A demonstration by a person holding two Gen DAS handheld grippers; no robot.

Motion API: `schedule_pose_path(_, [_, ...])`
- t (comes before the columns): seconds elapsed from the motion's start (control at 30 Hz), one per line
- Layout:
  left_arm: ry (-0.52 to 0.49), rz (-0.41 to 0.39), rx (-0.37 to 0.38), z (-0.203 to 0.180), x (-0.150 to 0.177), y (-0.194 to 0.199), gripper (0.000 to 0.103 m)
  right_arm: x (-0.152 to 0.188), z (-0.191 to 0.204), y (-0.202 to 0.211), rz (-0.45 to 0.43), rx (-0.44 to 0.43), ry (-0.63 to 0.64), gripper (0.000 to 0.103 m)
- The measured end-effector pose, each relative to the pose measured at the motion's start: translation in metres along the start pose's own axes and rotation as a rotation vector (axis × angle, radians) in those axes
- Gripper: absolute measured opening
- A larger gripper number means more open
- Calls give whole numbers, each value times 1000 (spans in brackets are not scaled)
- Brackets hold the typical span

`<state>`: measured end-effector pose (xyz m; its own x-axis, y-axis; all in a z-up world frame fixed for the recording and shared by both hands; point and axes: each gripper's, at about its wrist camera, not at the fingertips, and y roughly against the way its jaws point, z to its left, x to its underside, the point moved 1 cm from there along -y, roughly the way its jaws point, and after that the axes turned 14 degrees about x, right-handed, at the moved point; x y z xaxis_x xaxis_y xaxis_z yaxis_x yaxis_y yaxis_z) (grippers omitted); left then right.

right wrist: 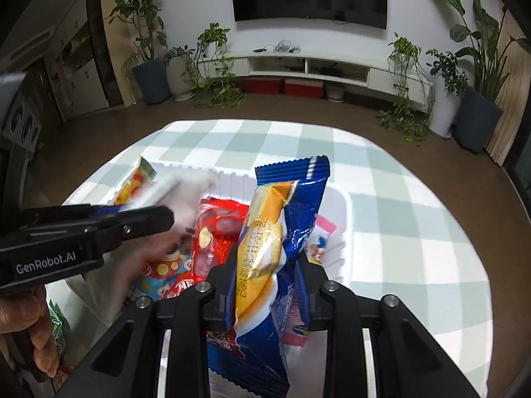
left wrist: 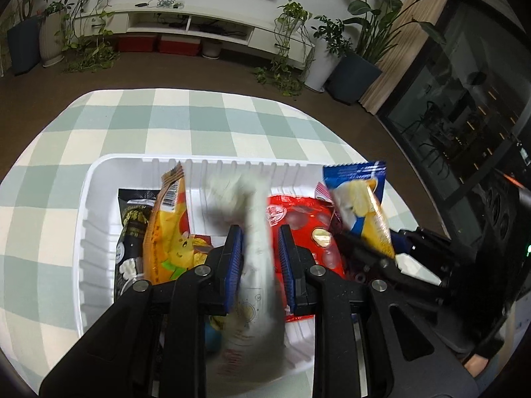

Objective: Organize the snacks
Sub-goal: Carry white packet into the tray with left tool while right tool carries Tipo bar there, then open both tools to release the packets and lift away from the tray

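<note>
We find the left claw [left wrist: 260,258] pinching a white packet [left wrist: 257,232] and the right claw [right wrist: 265,285] pinching a blue bag [right wrist: 282,232], both above the crowded bin [left wrist: 96,219]. If dropped carelessly, either could land on the upright packs and slide over the rim onto the tabletop [left wrist: 166,122].

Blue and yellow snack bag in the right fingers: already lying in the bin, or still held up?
Held up. The blue and yellow snack bag stands on end, clamped by the right gripper above the white bin, not lying among the packets.
</note>
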<state>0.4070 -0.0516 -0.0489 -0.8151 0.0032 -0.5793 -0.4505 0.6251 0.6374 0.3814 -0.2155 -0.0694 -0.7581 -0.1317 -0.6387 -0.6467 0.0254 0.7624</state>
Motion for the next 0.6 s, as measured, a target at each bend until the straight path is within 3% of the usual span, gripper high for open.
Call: schedule_pose_path(0.6, [-33,51,-63,16,5,-36,21,20,17,-14,-22,76,79,32])
